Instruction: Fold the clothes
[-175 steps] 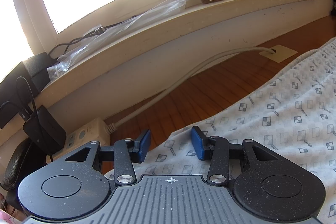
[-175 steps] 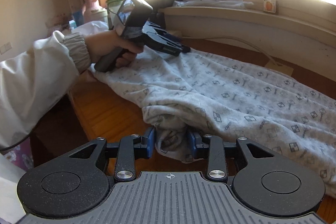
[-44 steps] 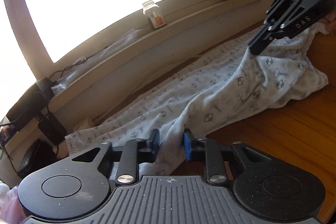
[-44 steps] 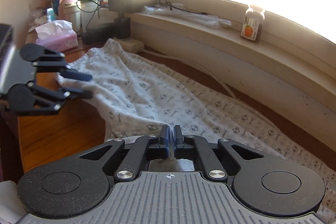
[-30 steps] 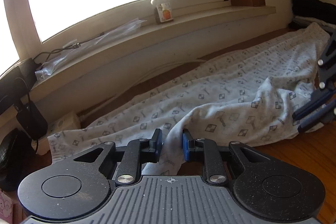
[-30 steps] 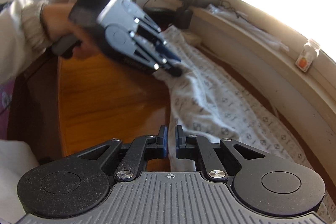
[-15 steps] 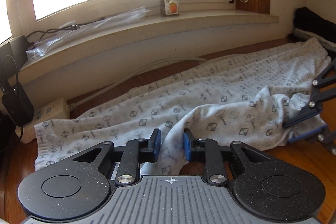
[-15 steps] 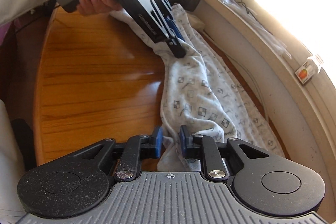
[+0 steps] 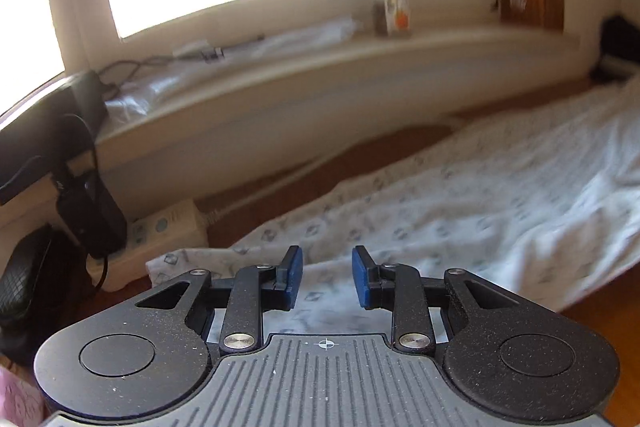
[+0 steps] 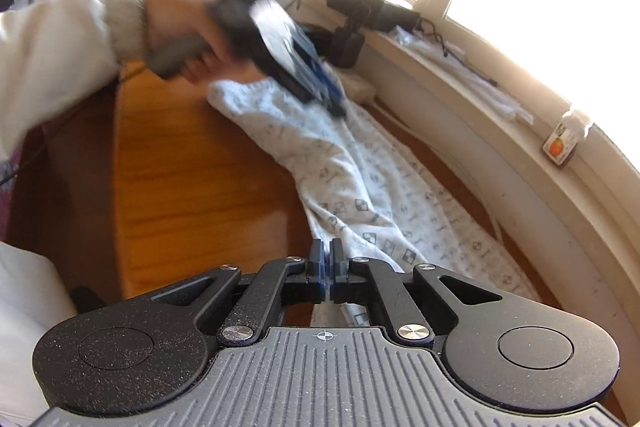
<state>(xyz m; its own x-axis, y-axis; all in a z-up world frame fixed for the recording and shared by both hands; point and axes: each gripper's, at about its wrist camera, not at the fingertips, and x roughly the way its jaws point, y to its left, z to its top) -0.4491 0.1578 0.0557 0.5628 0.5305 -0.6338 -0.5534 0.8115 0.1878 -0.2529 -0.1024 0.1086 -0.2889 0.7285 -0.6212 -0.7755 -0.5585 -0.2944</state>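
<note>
Pale patterned garment (image 10: 352,183), rumpled lengthwise along table

The left gripper (image 9: 326,277) points down at a slant. Its jaws are opening, and nothing is pinched between the two blue pads (image 9: 293,277). The right gripper (image 10: 327,273) points down at a slant too. Its jaws are pressed tight together, and nothing shows between them. Up and to the left of the right jaws, a hand (image 10: 192,43) in a pale sleeve (image 10: 60,43) holds the left gripper by its grey handle. It looks blurry.
</note>
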